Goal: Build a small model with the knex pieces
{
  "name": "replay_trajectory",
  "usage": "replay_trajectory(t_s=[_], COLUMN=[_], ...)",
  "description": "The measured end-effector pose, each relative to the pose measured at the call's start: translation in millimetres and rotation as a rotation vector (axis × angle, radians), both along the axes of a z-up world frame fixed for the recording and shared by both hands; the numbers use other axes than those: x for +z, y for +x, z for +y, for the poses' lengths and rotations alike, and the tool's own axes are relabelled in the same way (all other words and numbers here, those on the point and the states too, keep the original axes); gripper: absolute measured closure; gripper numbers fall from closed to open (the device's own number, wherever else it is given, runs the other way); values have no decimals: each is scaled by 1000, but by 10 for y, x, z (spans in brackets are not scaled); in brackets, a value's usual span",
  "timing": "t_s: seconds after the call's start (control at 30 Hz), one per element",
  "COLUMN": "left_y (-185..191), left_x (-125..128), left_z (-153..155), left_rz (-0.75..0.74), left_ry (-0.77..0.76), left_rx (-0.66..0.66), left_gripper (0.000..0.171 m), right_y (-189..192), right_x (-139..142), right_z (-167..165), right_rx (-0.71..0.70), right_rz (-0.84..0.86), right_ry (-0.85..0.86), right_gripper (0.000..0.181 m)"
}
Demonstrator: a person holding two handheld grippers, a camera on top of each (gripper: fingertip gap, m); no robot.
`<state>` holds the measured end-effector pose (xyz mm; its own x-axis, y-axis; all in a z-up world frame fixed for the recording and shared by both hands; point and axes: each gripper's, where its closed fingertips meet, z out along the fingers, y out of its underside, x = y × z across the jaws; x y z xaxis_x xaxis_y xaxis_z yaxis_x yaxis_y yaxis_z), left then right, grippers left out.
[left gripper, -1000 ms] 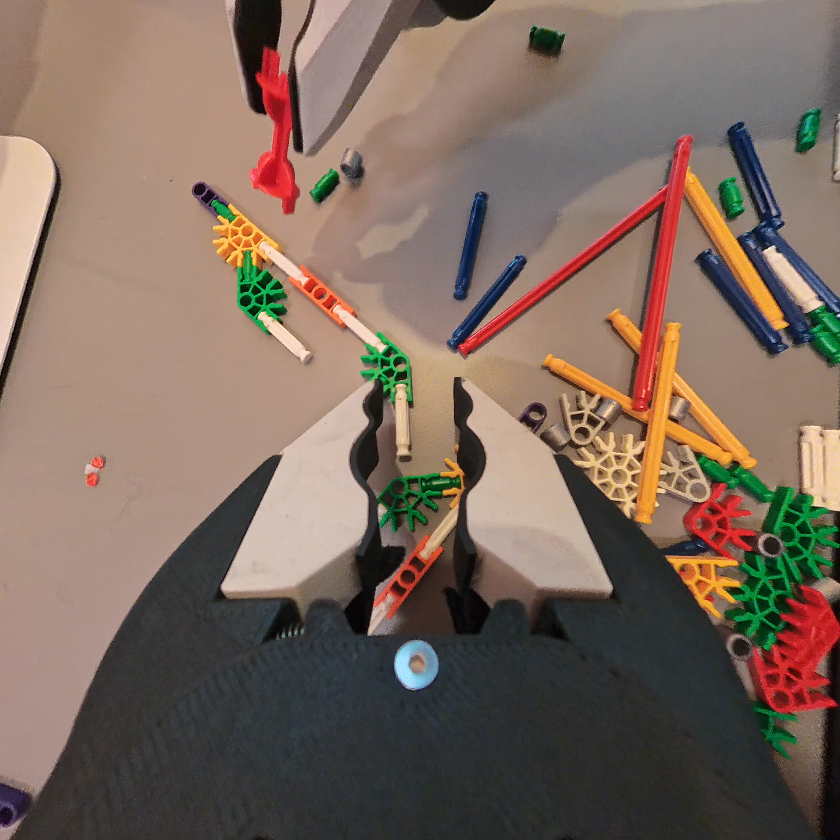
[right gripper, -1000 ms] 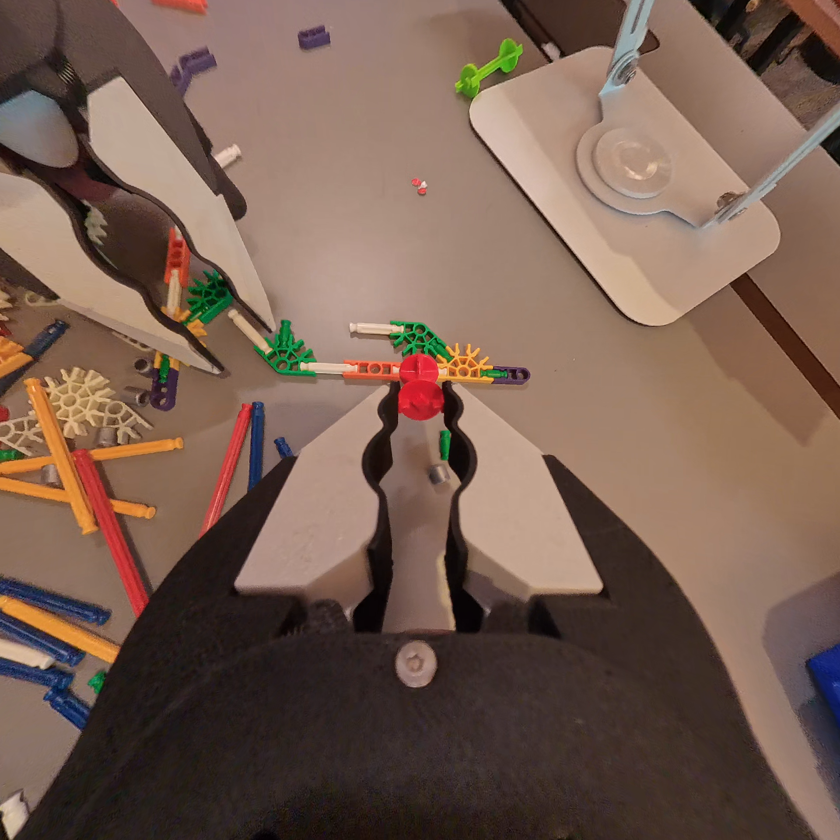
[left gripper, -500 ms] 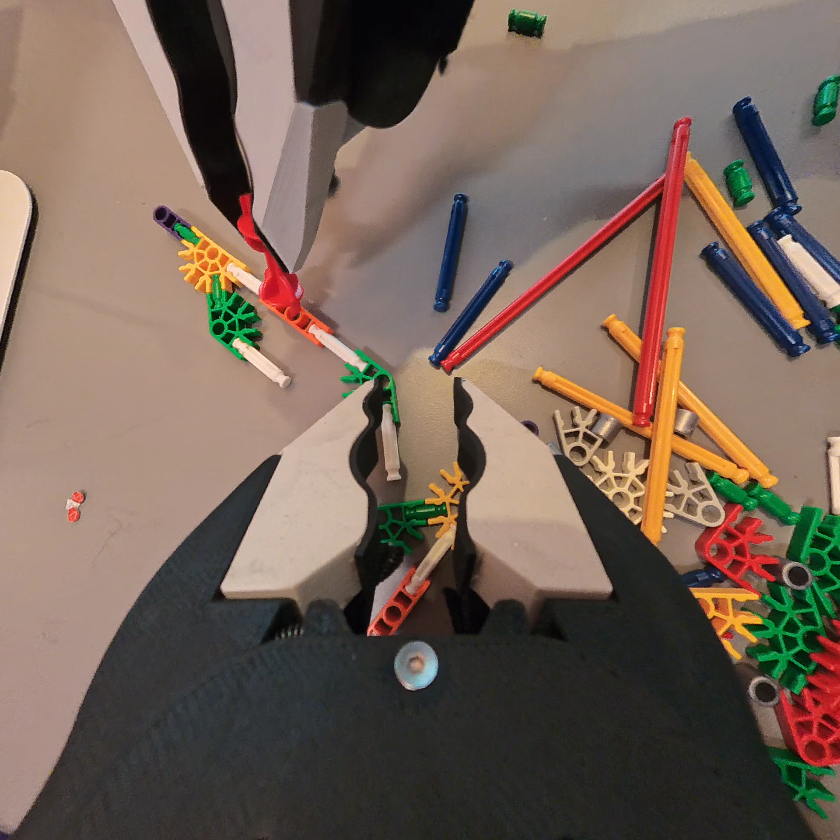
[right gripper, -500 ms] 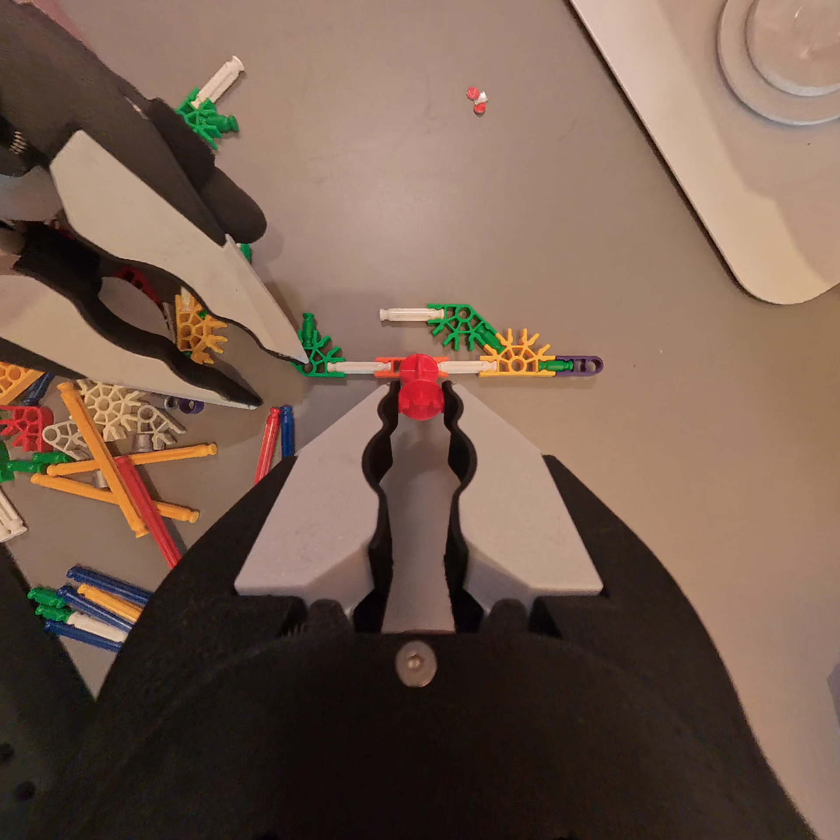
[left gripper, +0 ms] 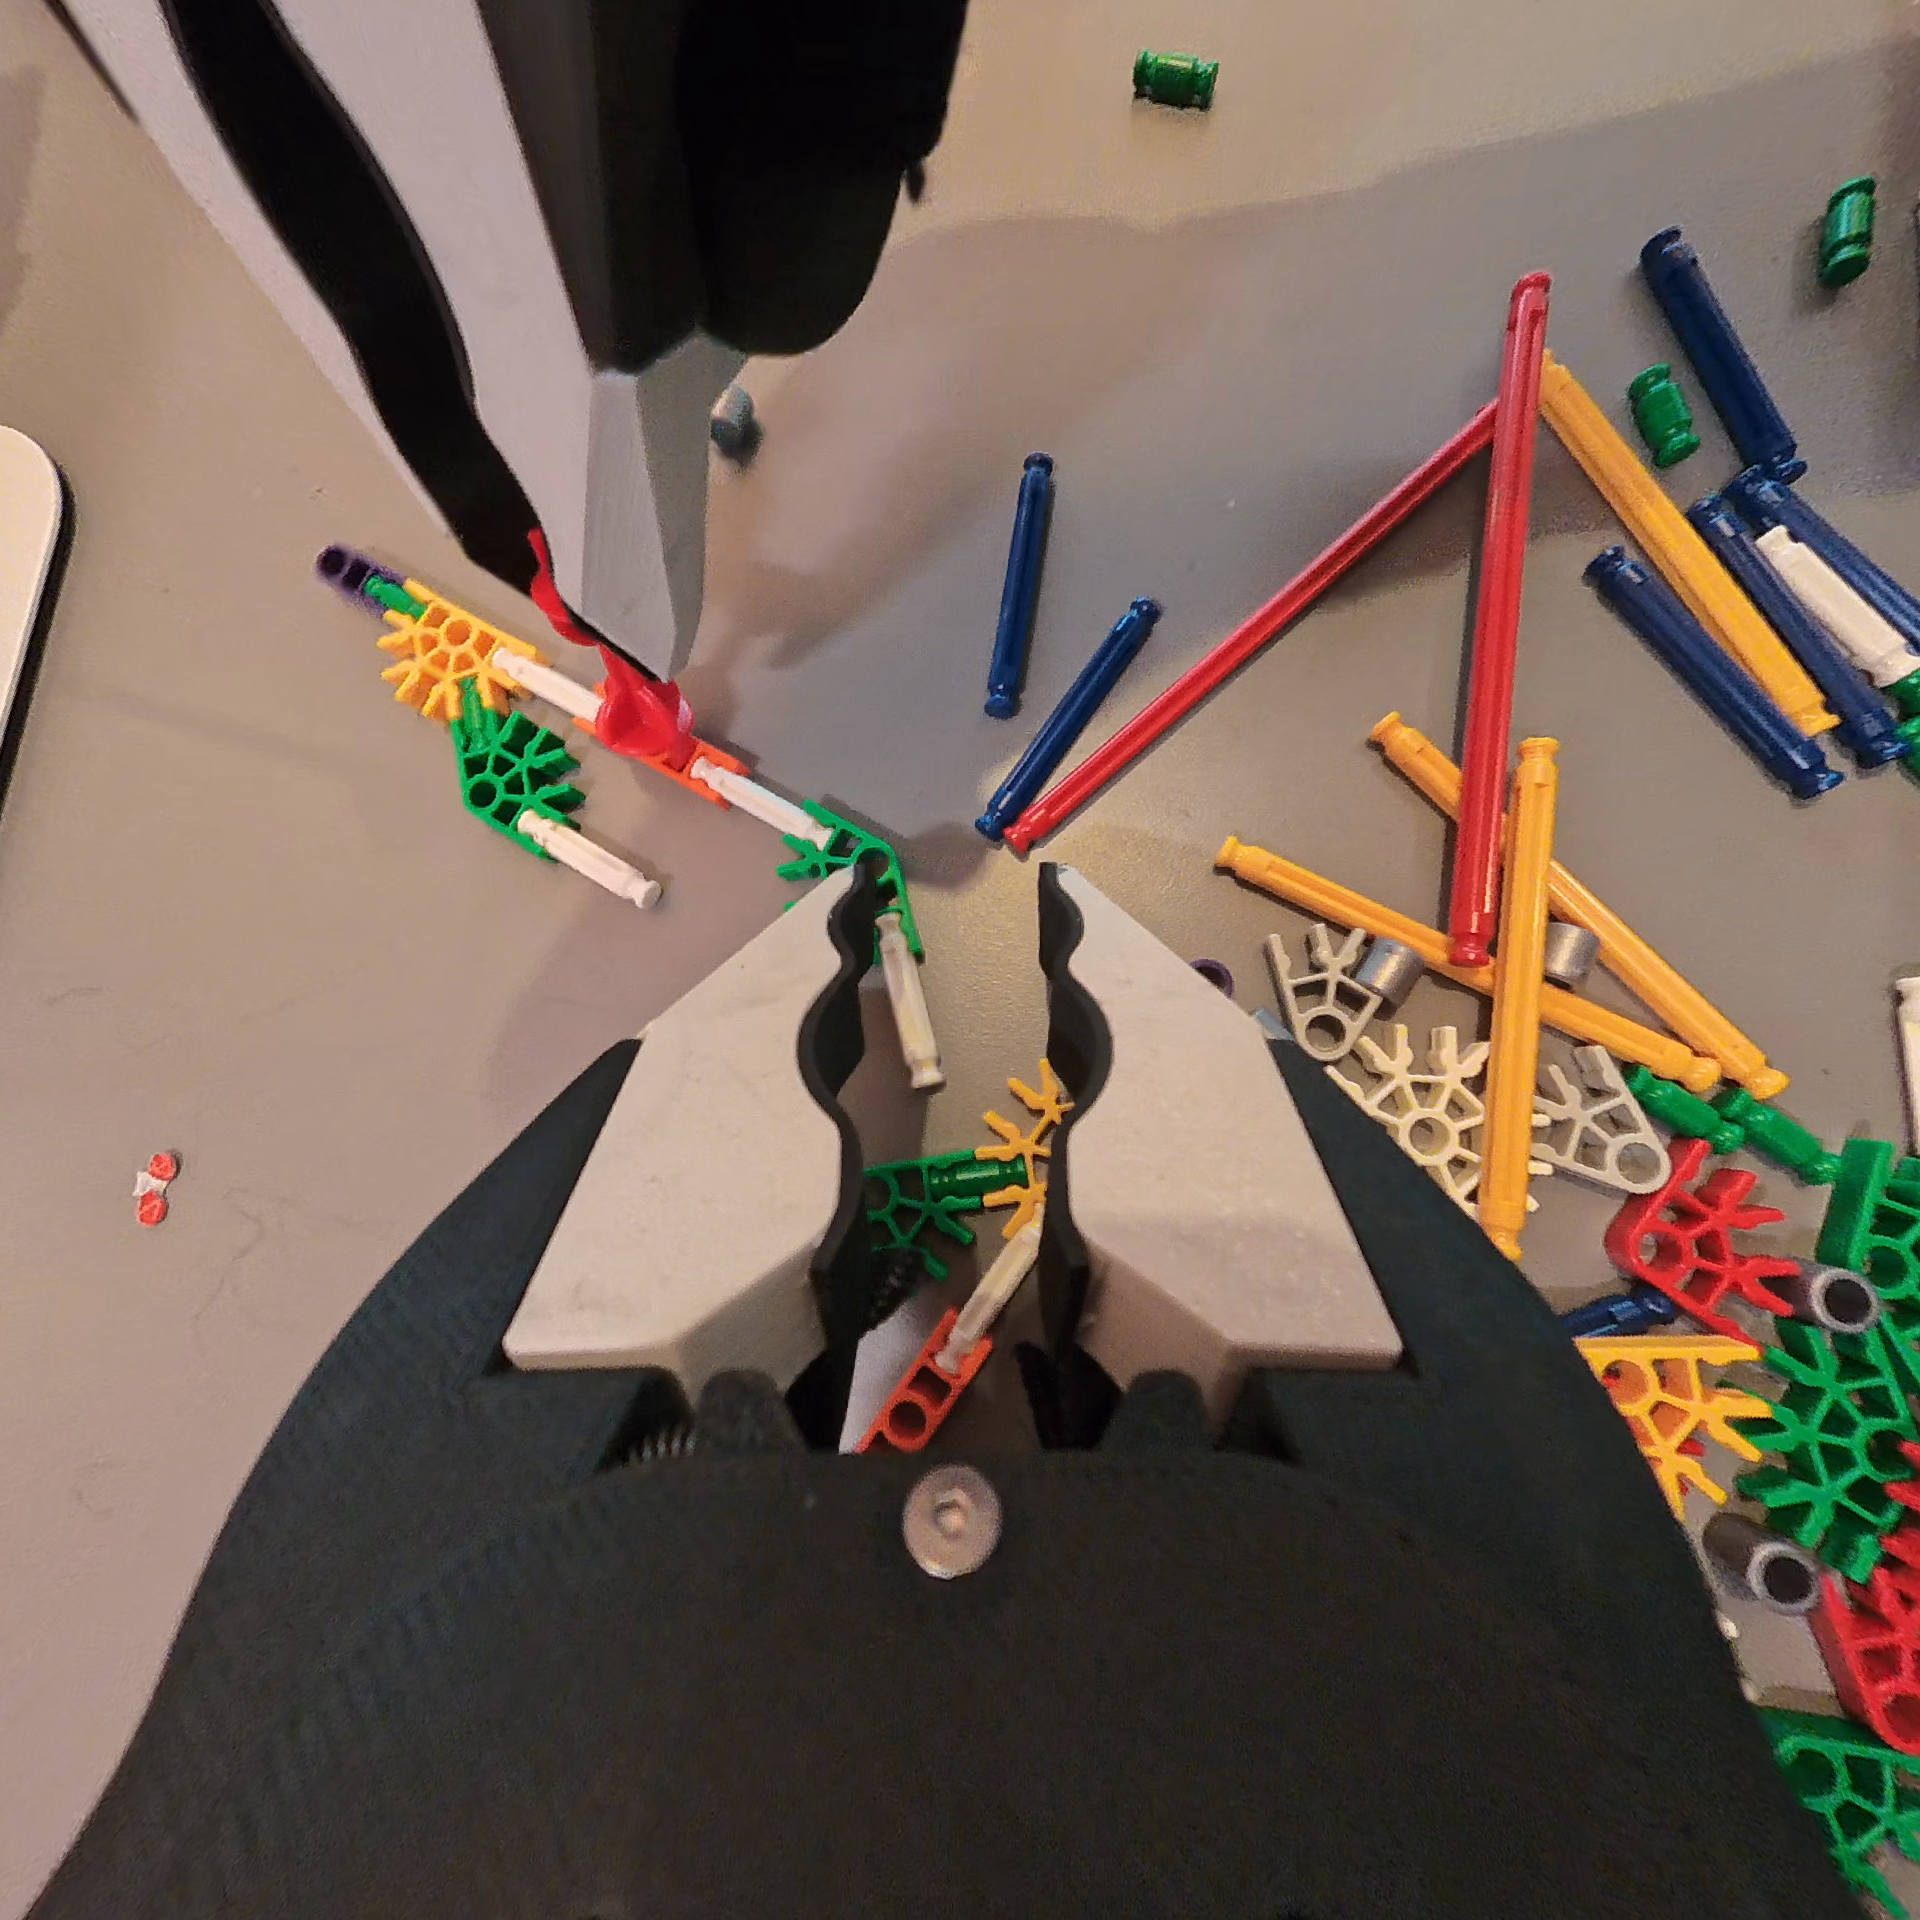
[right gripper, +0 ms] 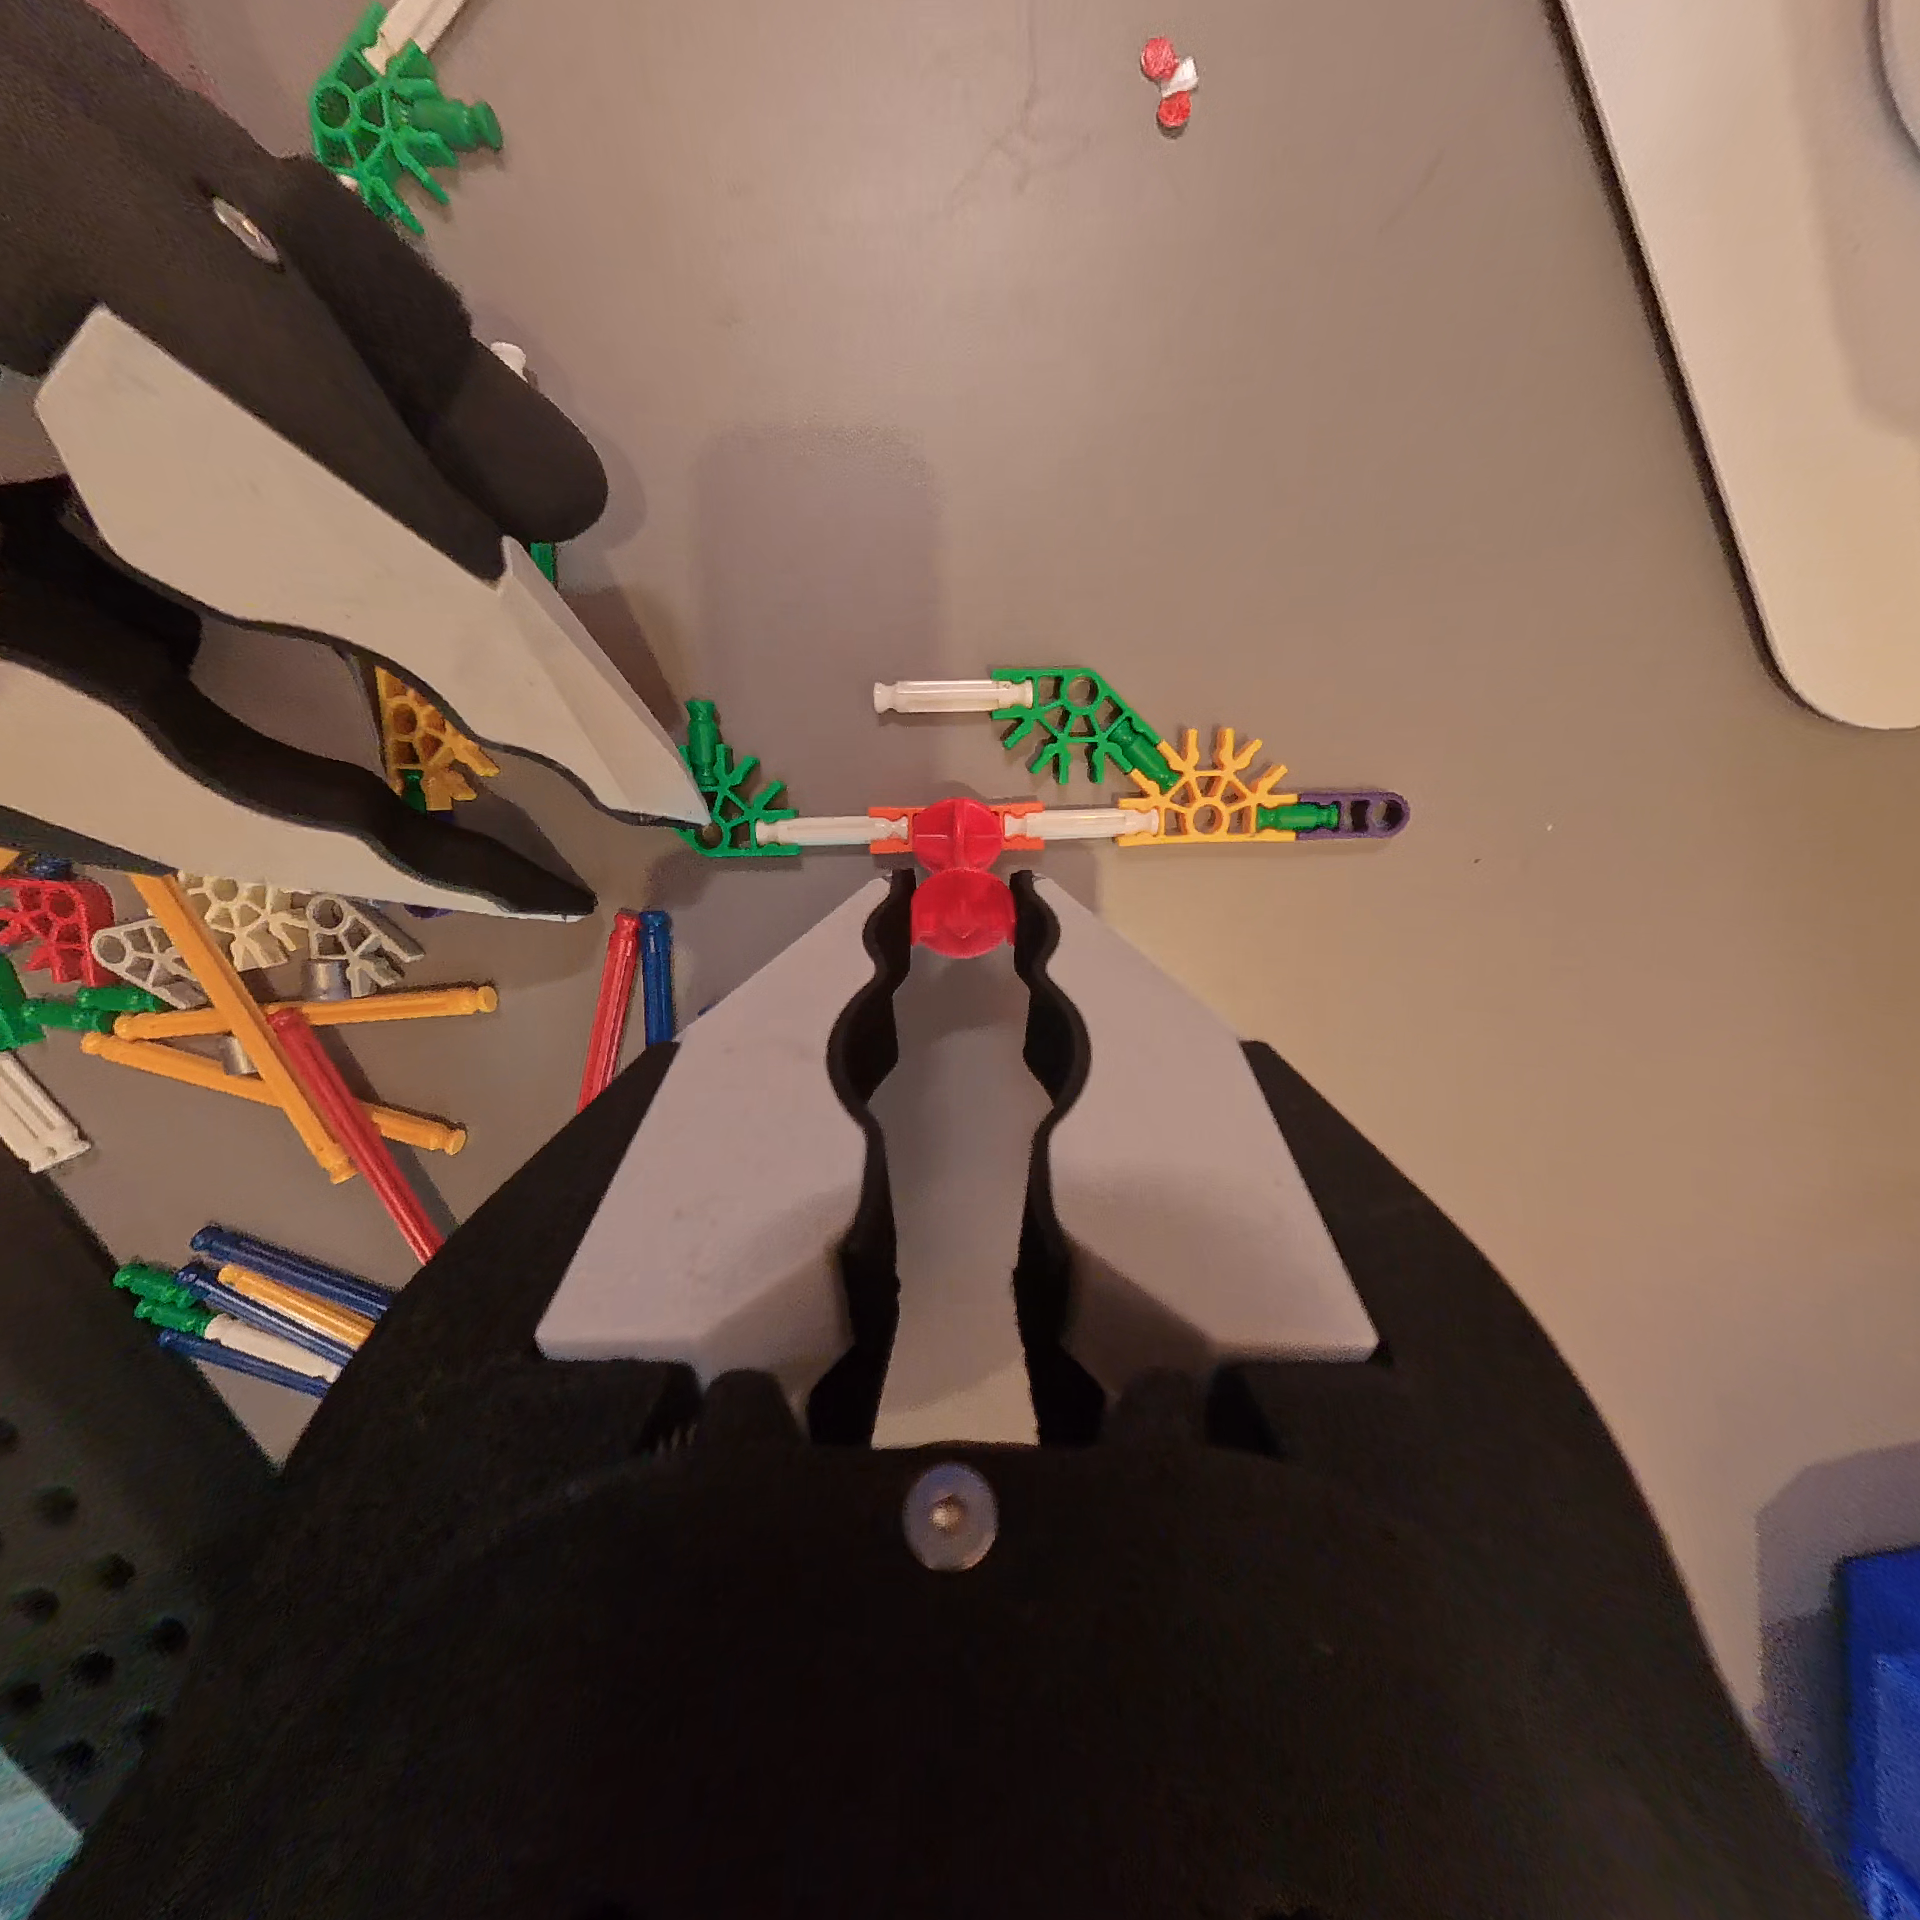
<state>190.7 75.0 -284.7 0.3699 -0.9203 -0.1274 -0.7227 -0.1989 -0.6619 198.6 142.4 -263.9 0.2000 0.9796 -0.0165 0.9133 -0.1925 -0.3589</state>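
A flat chain of plastic rods and connectors point(right gripper: 1070, 824) lies on the grey table, running from a green connector point(right gripper: 738, 805) to a purple end point(right gripper: 1361, 810). It also shows in the left wrist view point(left gripper: 457, 649). My right gripper point(right gripper: 961, 883) is shut on a red piece point(right gripper: 961, 909), which it holds against the chain's orange middle connector point(right gripper: 888, 821). My left gripper point(left gripper: 951, 894) is shut on a small assembly of yellow and green connectors point(left gripper: 966, 1184) with a white rod and an orange piece. Its upper fingertip point(right gripper: 665, 795) touches the chain's green end connector.
A pile of loose rods and connectors point(left gripper: 1507, 935) lies right of the left gripper and also shows at the left of the right wrist view point(right gripper: 260, 1018). A white stand base point(right gripper: 1766, 416) sits beyond the chain. A blue object point(right gripper: 1881, 1714) is near the right gripper.
The right gripper came down with the red piece from above the table onto the chain's orange connector. The left gripper moved forward, up to the chain's green end.
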Motion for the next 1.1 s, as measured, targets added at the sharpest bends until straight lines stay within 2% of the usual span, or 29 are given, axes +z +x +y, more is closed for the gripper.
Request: replay_trajectory(t_s=[0.3,0.4,0.5,0.6,0.8,0.97,1.1], left_y=[22,-32,-80,-63,54,67,71], left_x=[-5,127,216,199,46,26,19], left_z=[-25,23,130,196,115,129,133], left_rz=[-18,-108,-178,-152,-95,-87,-91], left_ry=[-12,-19,-77,-67,-64,-68,-57], left_rx=[-22,14,63,52,10,10,7], left_gripper=[143,147,142,137,134,145,146], right_y=[-30,-48,-49,-38,-48,-43,-66], right_x=[-34,-28,-21,-19,-17,-10,-3], right_z=[-17,-1,14,48,67,86,86], right_rx=[55,89,122,157,242,300,324], right_rz=[-202,-244,-280,-317,-396,-486,-558], right_ry=[-12,1,8,24,32,27,22], right_gripper=[164,164,164,164,164,164,165])
